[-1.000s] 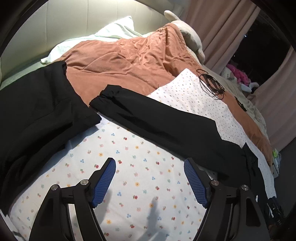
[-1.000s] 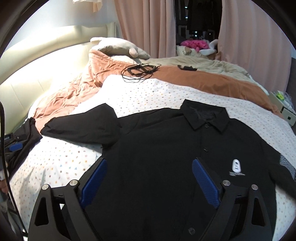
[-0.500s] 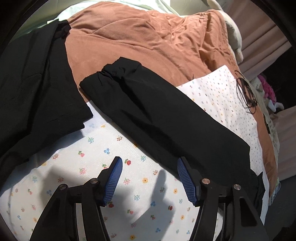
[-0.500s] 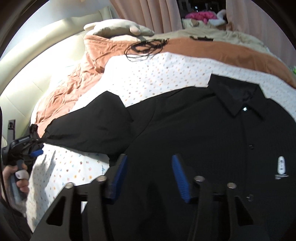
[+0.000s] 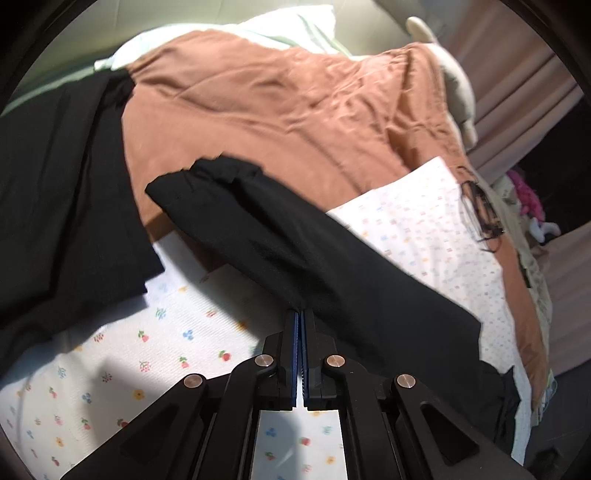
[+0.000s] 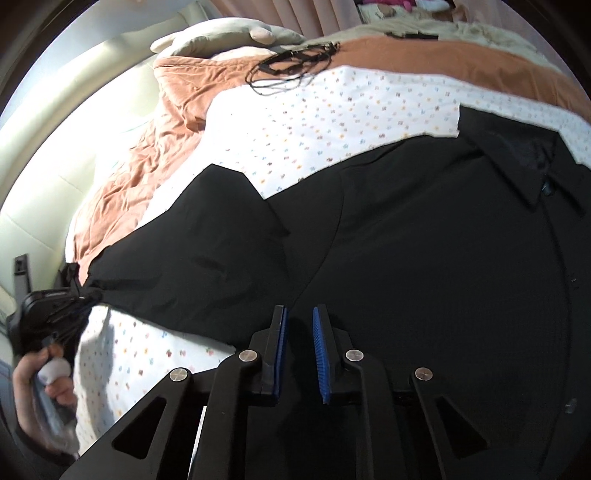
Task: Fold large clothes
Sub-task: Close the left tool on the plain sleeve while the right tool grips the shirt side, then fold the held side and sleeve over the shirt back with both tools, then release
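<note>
Left tongs (image 5: 299,317) fully closed, blue pads pressed together, tips at the near edge of the black shirt sleeve (image 5: 295,243); hard to tell whether any fabric is pinched. Sleeve laid diagonally from cuff at upper left down to lower right, across the floral bed sheet (image 5: 147,350) and partly over the rust-orange duvet (image 5: 280,110). Second black garment (image 5: 62,206) spread at left, apart from the sleeve. Tangle of black cord (image 5: 480,210) on the sheet at right. Beige plush toy (image 5: 454,85) at duvet's far edge, pink curtain (image 5: 517,74) behind. White pillow (image 5: 288,26) at top.
</note>
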Demonstrator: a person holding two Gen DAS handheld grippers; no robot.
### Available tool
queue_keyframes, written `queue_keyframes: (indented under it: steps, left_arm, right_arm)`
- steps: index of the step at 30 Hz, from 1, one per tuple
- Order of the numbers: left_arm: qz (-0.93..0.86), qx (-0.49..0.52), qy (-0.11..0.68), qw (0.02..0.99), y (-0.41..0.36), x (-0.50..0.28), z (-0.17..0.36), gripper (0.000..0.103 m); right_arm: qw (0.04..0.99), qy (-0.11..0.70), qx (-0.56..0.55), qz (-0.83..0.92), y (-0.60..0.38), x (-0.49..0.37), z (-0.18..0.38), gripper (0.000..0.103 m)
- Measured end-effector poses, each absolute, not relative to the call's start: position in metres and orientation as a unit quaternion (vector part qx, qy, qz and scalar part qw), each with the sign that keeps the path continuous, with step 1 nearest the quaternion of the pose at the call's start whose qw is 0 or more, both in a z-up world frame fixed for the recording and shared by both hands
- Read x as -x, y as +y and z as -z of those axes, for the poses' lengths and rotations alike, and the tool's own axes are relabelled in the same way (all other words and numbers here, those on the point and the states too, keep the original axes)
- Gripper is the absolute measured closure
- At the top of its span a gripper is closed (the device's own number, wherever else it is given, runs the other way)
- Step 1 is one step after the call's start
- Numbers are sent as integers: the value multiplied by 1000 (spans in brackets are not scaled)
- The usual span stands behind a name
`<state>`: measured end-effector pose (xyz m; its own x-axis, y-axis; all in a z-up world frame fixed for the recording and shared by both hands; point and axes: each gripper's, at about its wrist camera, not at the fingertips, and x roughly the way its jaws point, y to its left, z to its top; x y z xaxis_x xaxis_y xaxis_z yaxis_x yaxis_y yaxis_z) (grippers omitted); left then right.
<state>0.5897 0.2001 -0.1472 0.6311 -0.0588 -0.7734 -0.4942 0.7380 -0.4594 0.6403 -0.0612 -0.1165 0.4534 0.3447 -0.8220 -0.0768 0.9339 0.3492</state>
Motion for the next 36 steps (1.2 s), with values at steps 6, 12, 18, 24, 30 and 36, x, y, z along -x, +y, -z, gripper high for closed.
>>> queue_keyframes:
  steps: [6,12,18,24,30,36]
  left_arm:
    - [-86,324,368,867,186,-589,88,103]
    - [-31,312,336,888,157,-592,38,103]
    - [28,283,311,907,106,-591,-8,103]
    - [95,247,302,916,39,-590,-43,103]
    - [149,205,302,919,-33,-586,-61,103]
    - [196,173,318,912,-96,-586,-64,103]
  right_arm:
    - [818,543,-144,-125,-61,-648,136,88]
    - [826,522,-168,-126,-89,-625,111,88]
    - [840,493,-187,-125,-129,-591,78,88]
    - [856,462,-205,-110,-183,-555,50,88]
    - [863,444,-225,-90,-231,-521,31,88]
    - [870,428,-235,-62,-282,-492,25,88]
